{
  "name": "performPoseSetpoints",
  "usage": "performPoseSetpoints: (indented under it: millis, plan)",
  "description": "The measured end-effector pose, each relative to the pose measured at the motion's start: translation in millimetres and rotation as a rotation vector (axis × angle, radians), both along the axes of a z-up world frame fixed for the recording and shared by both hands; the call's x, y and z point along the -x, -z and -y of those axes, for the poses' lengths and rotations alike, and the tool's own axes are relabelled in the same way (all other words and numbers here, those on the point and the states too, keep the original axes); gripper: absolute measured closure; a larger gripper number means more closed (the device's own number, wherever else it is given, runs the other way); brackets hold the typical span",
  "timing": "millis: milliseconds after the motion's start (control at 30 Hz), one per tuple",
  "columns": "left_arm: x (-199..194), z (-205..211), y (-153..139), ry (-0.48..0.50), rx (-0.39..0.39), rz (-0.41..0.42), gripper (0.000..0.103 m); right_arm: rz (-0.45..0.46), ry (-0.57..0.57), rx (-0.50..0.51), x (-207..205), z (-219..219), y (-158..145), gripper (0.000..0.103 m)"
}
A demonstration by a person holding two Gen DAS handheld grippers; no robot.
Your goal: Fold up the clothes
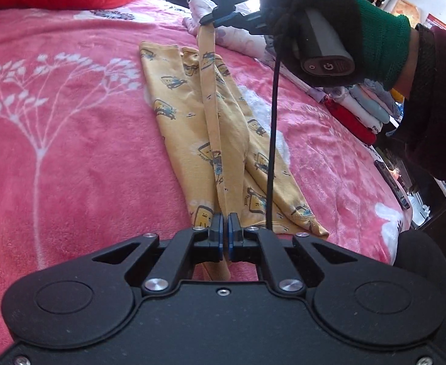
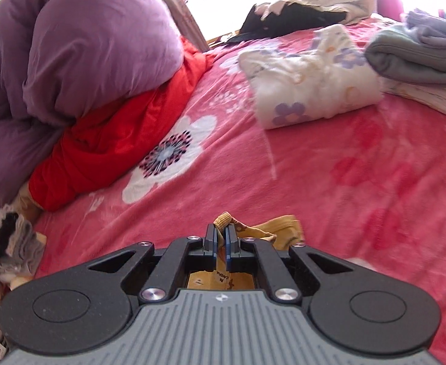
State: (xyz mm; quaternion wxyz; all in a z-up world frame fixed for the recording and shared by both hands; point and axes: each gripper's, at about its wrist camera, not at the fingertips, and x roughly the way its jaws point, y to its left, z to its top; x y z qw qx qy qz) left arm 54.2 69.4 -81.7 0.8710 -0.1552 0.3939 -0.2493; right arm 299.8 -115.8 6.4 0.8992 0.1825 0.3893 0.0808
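Note:
A yellow printed garment [image 1: 189, 127] lies on the pink floral blanket [image 1: 71, 121]. My left gripper [image 1: 224, 222] is shut on its near edge. My right gripper [image 1: 209, 19], held by a gloved hand, is shut on the far end of the same edge, so a taut yellow strip [image 1: 212, 106] runs raised between the two. In the right wrist view my right gripper [image 2: 220, 234] is shut on a ribbed yellow cuff of the garment [image 2: 223, 218], with more yellow cloth [image 2: 283, 231] bunched beside the fingers.
A folded white floral cloth [image 2: 311, 76] and a grey folded pile [image 2: 417, 51] lie at the far right. A purple duvet [image 2: 71, 45] on a red quilt [image 2: 116, 140] sits left. A stack of folded clothes [image 1: 363, 106] lies by the blanket's right edge.

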Motion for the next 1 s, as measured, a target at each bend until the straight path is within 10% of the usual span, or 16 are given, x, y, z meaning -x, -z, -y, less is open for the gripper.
performPoseSetpoints:
  millis: [400, 533, 600, 1000]
  plan:
    - [-12.6, -15.3, 8.0, -0.045, 0.095, -0.101, 0.101, -0.076, -0.125, 0.125, -32.8, -52.7, 25.8, 0.094]
    - [-14.9, -20.8, 9.5, -0.069, 0.126, -0.132, 0.101, -0.074, -0.175, 0.080, -31.1, -48.1, 20.1, 0.075]
    - [-14.9, -21.0, 9.1, -0.074, 0.129, -0.138, 0.101, -0.045, -0.183, 0.060, -23.3, -40.6, 11.0, 0.060]
    - [0.2, -29.1, -16.1, -0.146, 0.066, -0.074, 0.089, 0.159, -0.260, 0.098, 92.6, 32.1, -12.2, 0.058]
